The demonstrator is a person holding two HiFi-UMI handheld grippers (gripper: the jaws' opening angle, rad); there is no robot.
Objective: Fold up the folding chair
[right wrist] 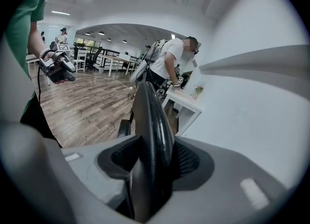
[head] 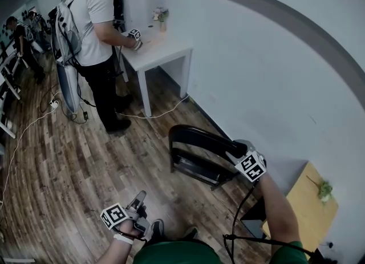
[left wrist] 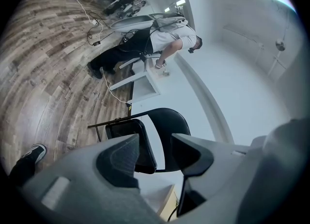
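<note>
My right claw (right wrist: 152,162) is clamped on the backrest (right wrist: 151,116) of the chair (head: 194,140), with the black rim edge-on in its grip. The chair is standing on the floor (head: 68,154), just beside the wall (head: 274,74). My left claw (left wrist: 162,153) hangs free, low and well off to the side, jaws apart and holding nothing (the chair only shows beyond the gap).

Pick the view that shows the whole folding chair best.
Head view: the folding chair shows backrest, seat and frame at once, with the right claw on its backrest. Left gripper view catches seat and backrest beyond the open left claw, lower part hidden. Right gripper view shows mostly the backrest edge-on, clamped.
</note>
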